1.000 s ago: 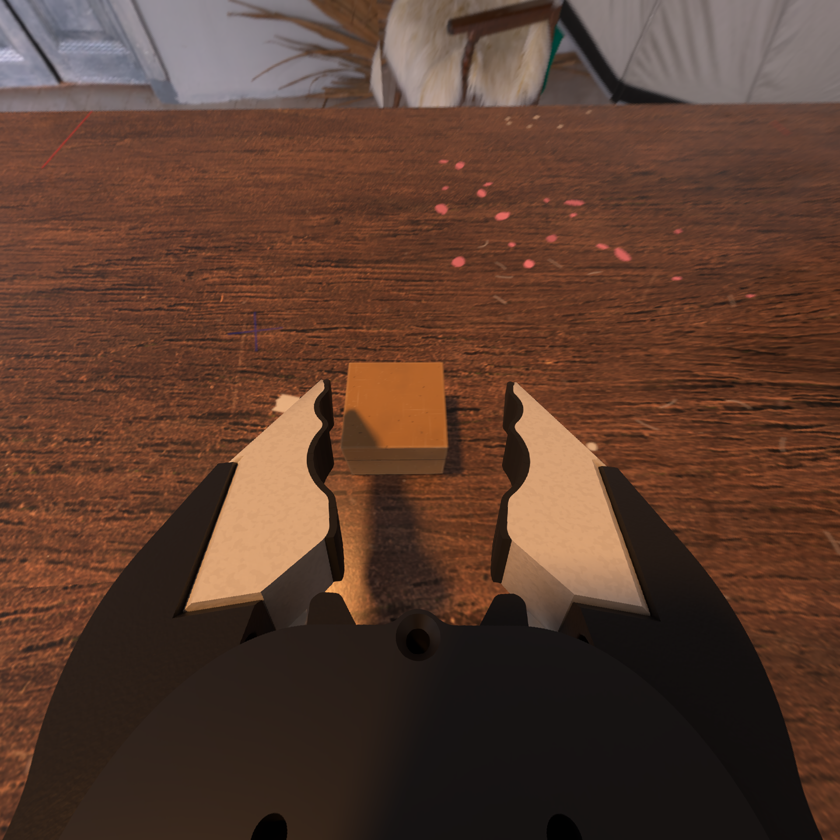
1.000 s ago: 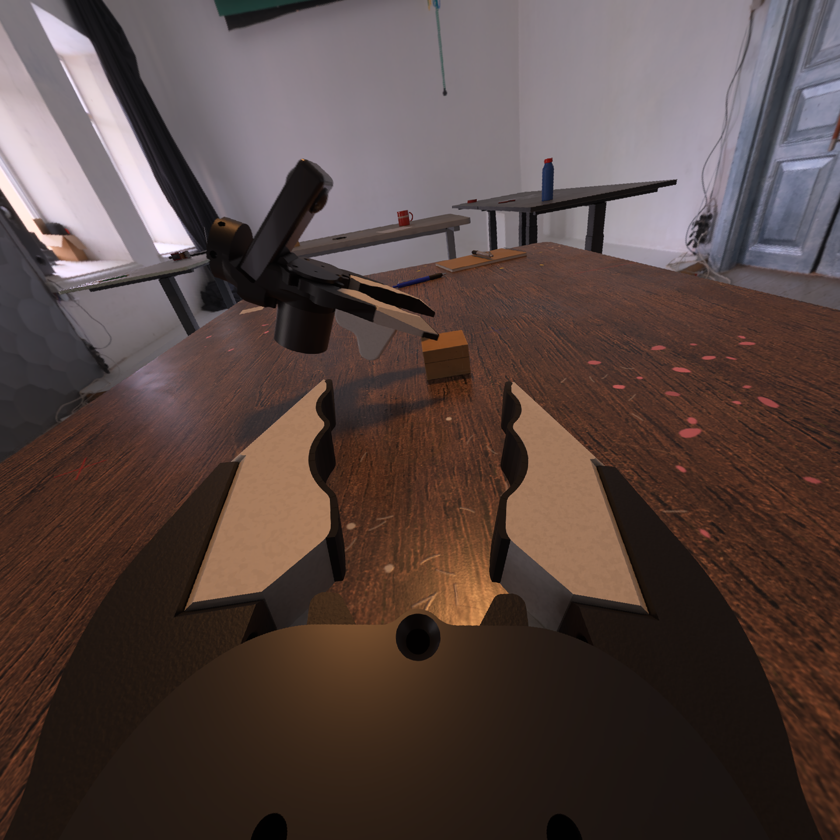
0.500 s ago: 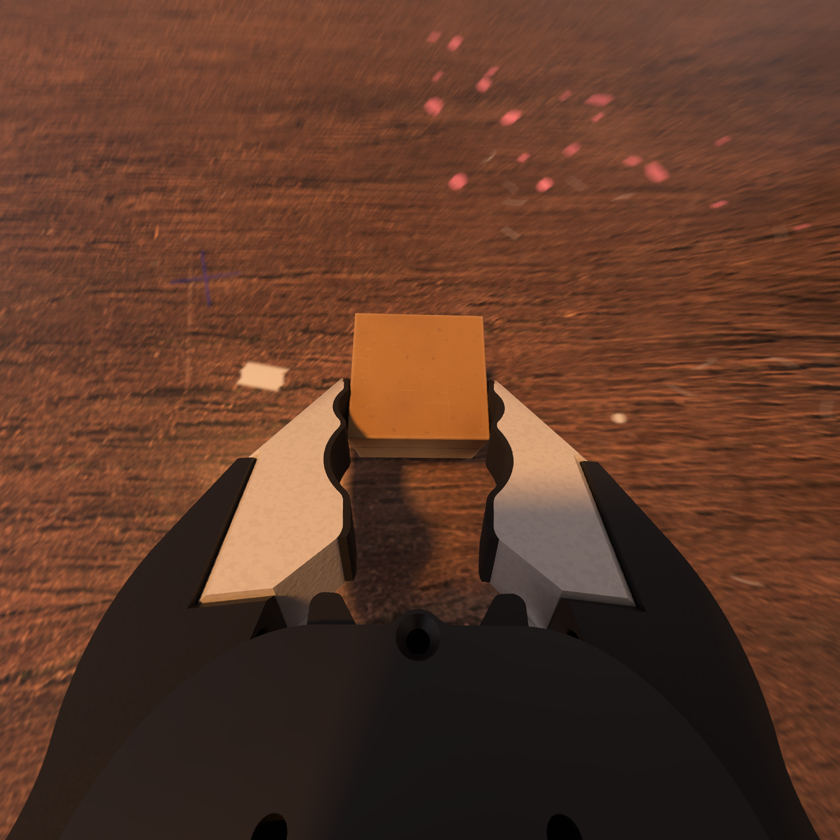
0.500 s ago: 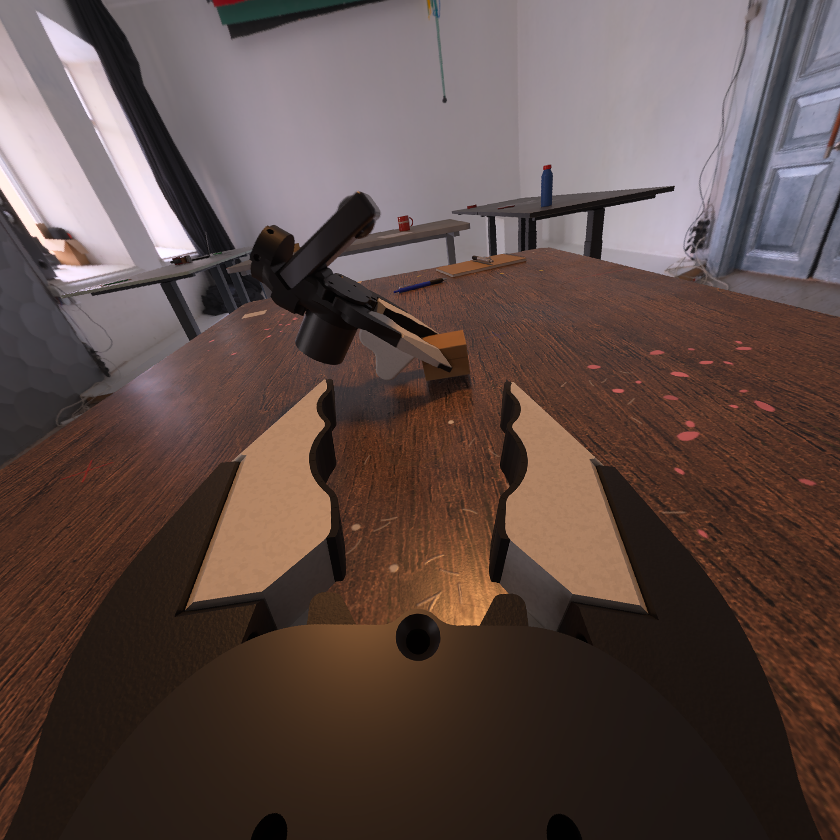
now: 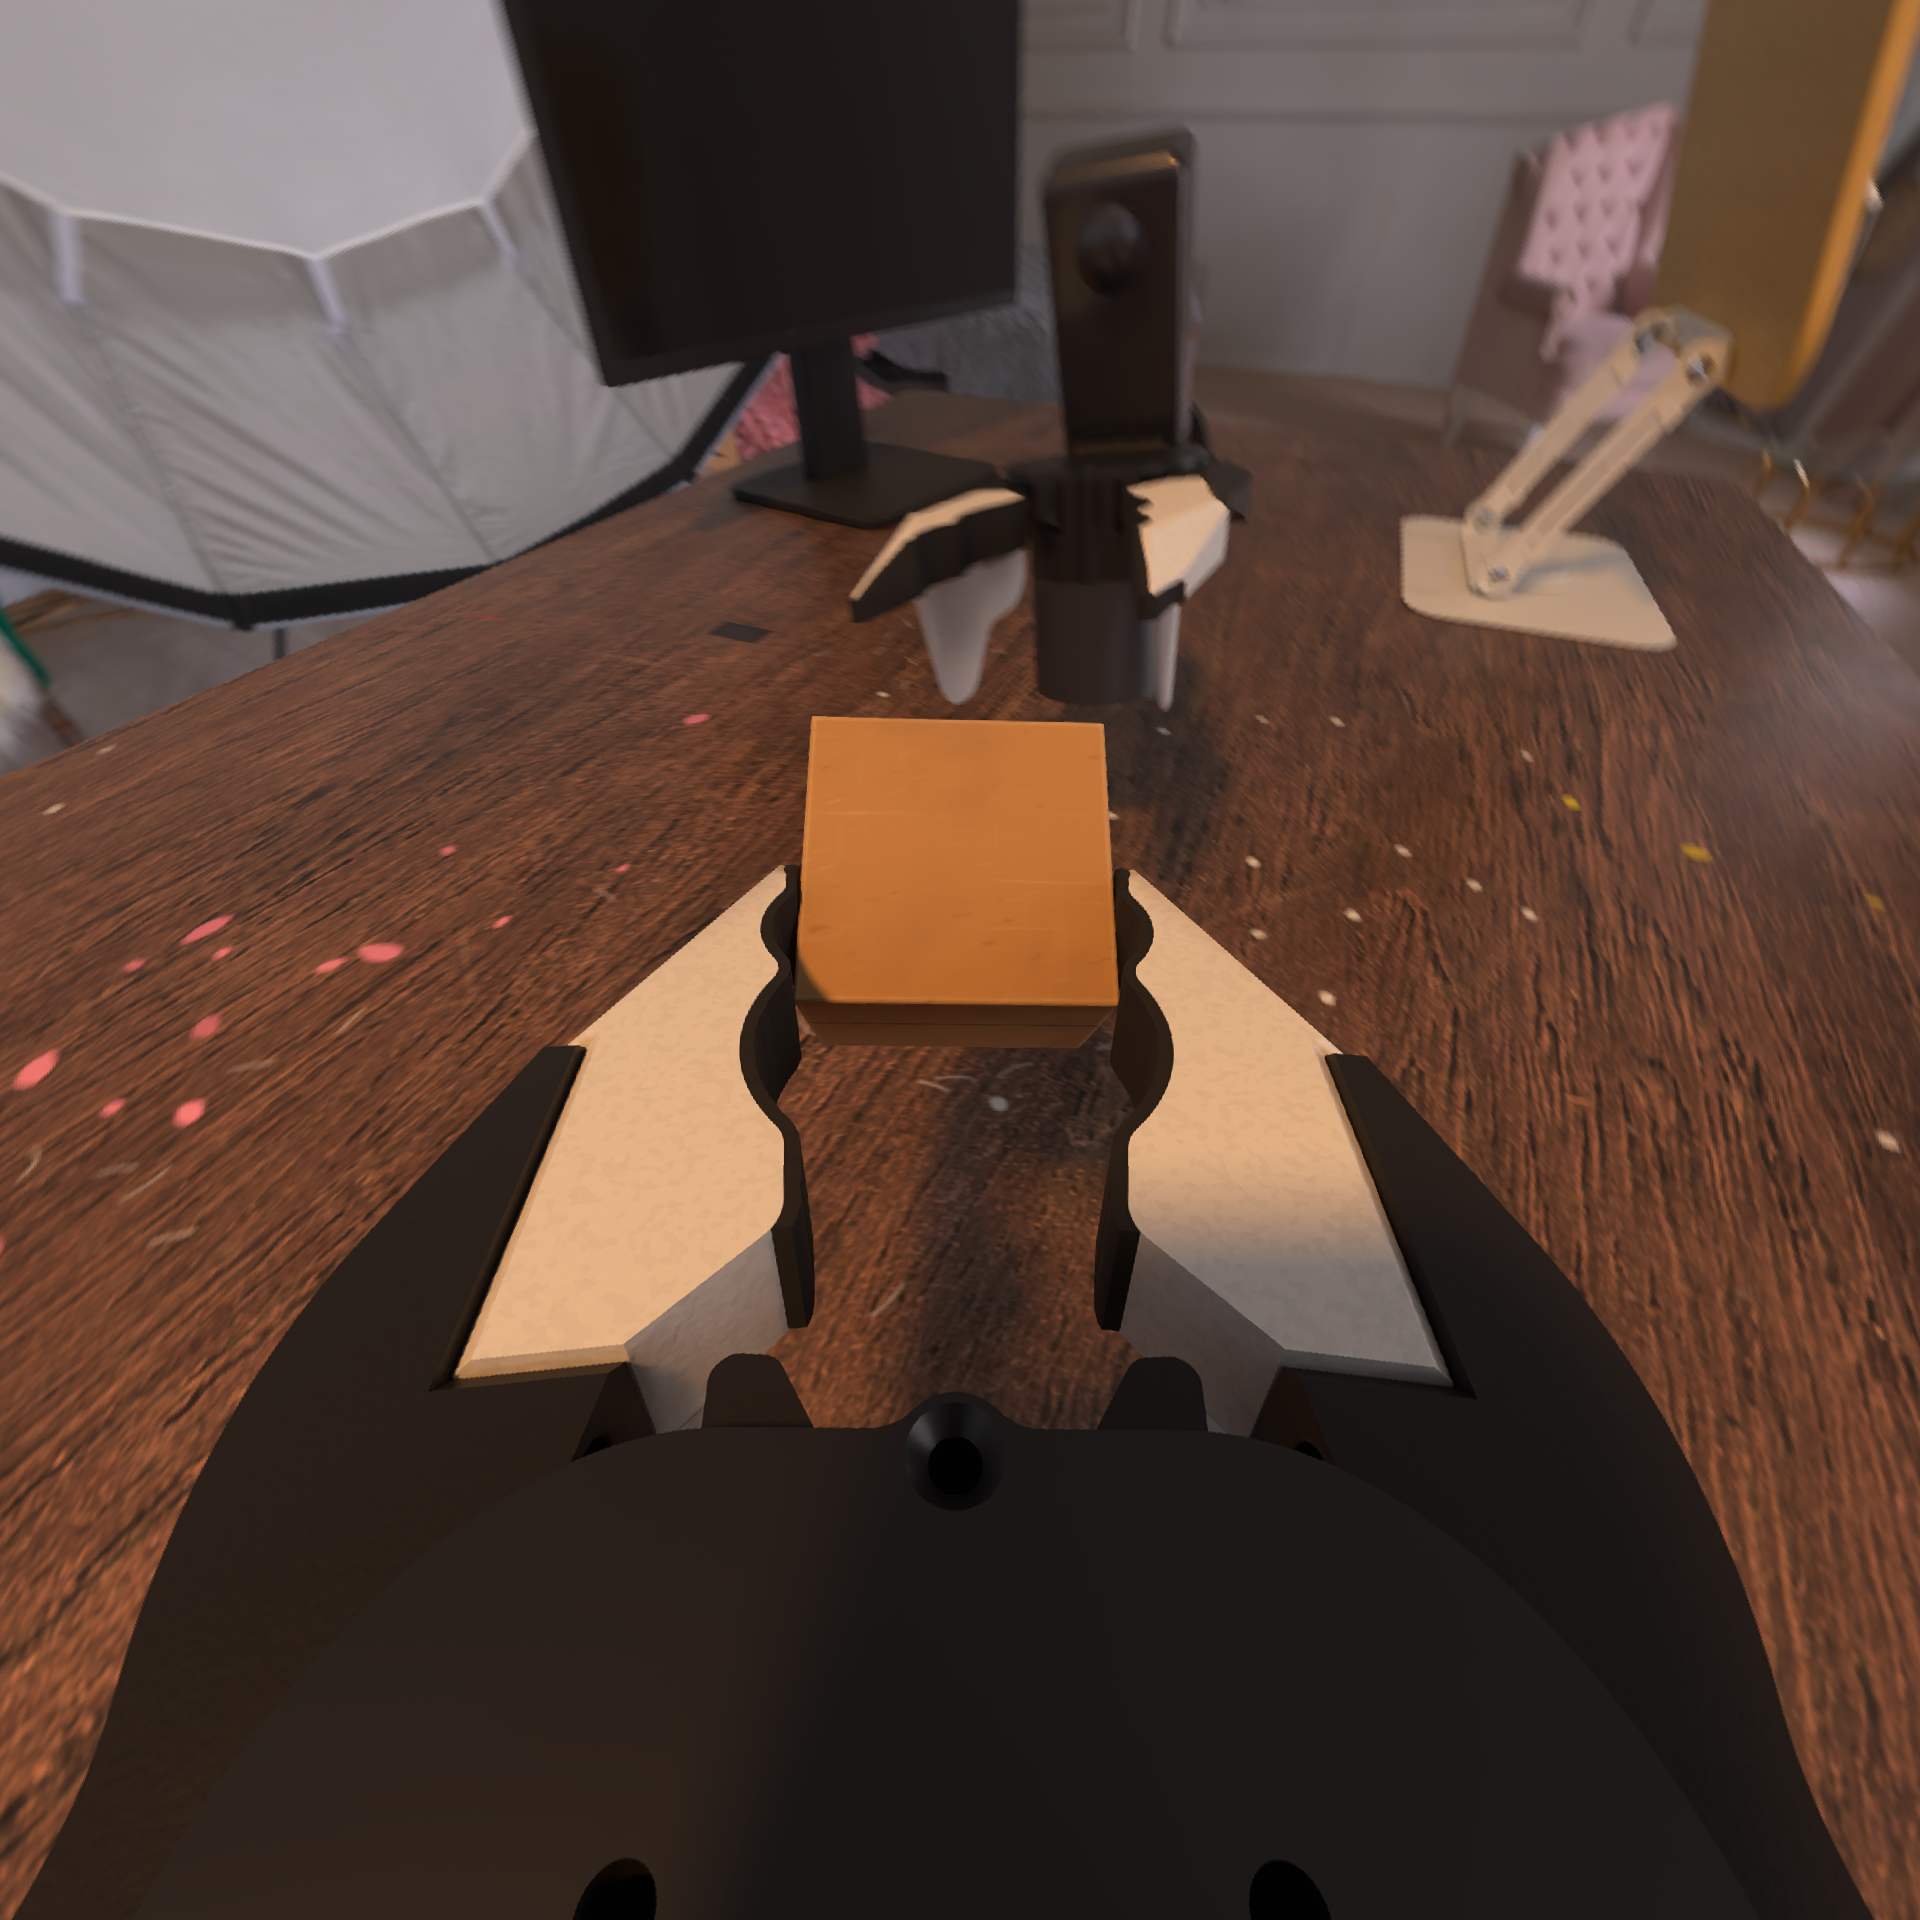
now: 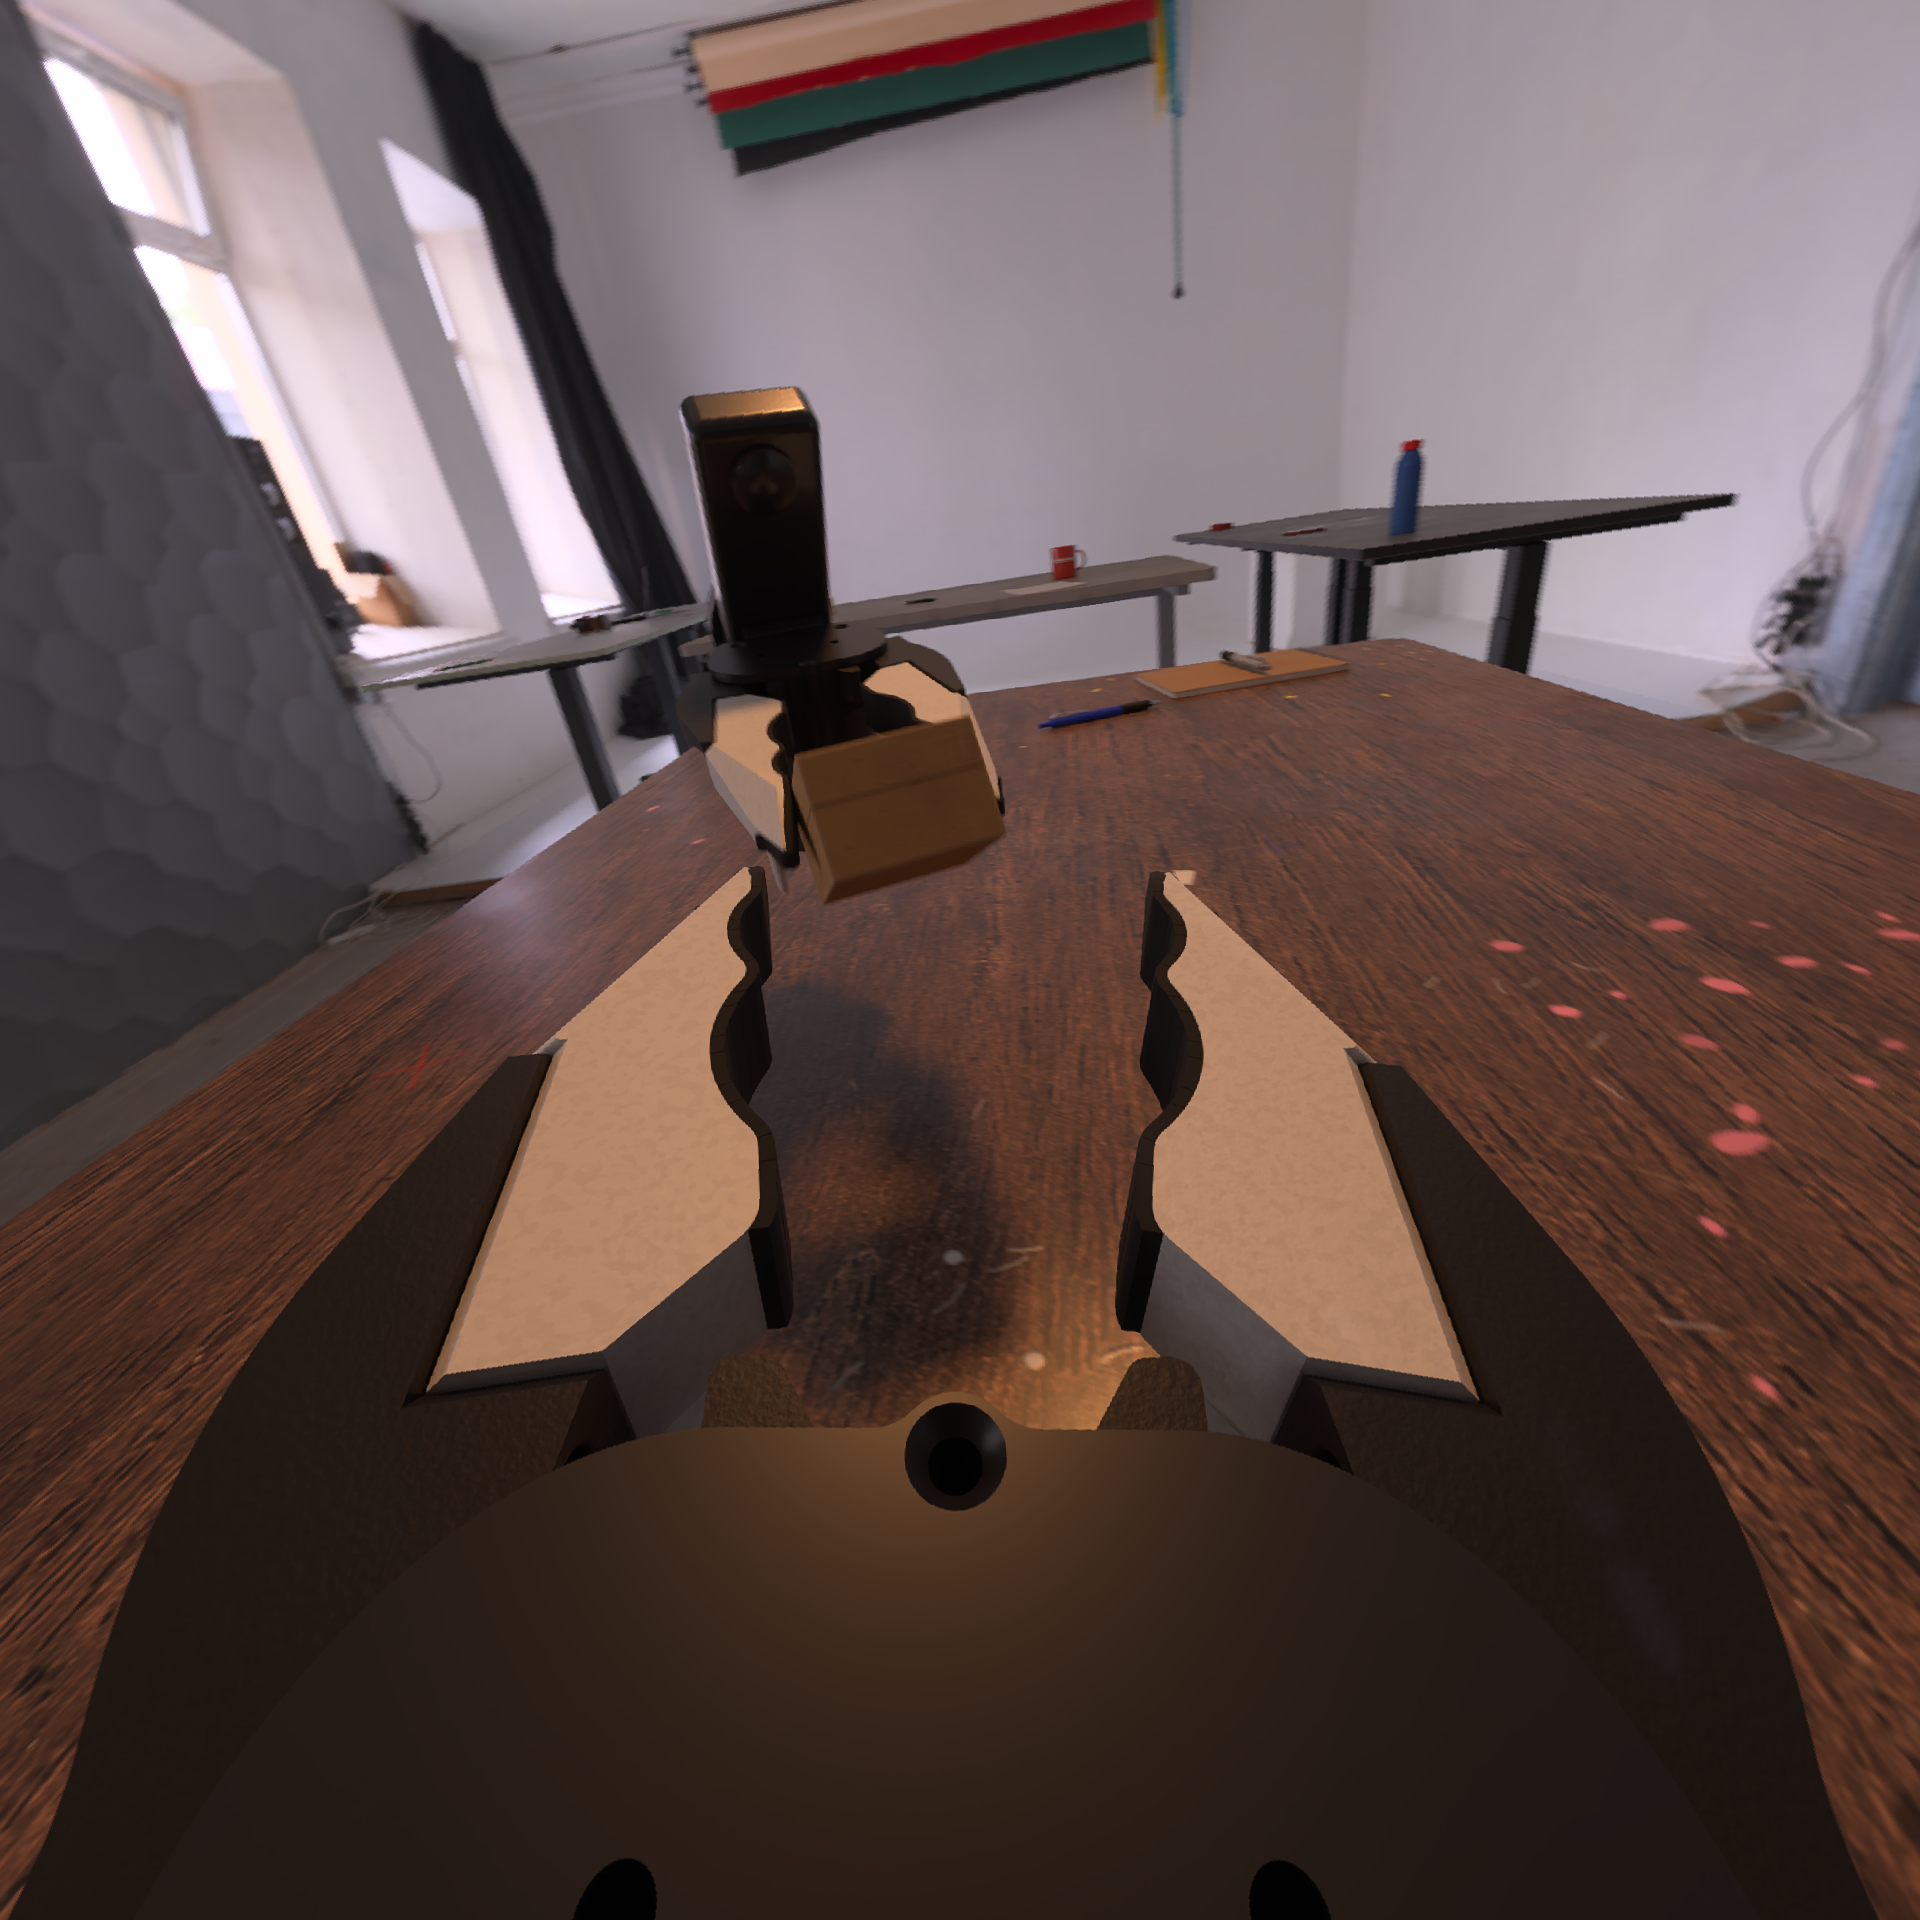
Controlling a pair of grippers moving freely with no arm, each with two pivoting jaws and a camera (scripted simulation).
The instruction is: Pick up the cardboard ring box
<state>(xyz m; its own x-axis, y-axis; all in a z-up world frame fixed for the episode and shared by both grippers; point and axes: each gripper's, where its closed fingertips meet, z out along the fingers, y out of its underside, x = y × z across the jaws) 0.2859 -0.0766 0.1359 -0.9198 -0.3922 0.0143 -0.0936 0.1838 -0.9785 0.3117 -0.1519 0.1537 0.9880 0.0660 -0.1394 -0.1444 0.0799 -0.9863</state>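
Note:
The cardboard ring box (image 5: pixel 954 873) is a small brown box with a lid seam. My left gripper (image 5: pixel 954 904) is shut on it, one fingertip on each side, and holds it in the air above the wooden table (image 5: pixel 1558 1039). In the right wrist view the box (image 6: pixel 894 810) hangs tilted in the left gripper (image 6: pixel 831 717), with its shadow on the table below. My right gripper (image 6: pixel 956 894) is open and empty, low over the table, facing the box. It also shows in the left wrist view (image 5: pixel 1049 561) beyond the box.
A black monitor (image 5: pixel 769 177) and a beige lamp arm (image 5: pixel 1558 499) stand on the table behind the right gripper. A blue pen (image 6: pixel 1096 713) and a flat board (image 6: pixel 1236 673) lie at the table's far end. Pink paint spots (image 6: pixel 1714 1039) mark the table.
My left gripper, shut on the box, has lifted it off the table and swung round to face the right gripper. The right gripper has stayed open, in nearly the same place.

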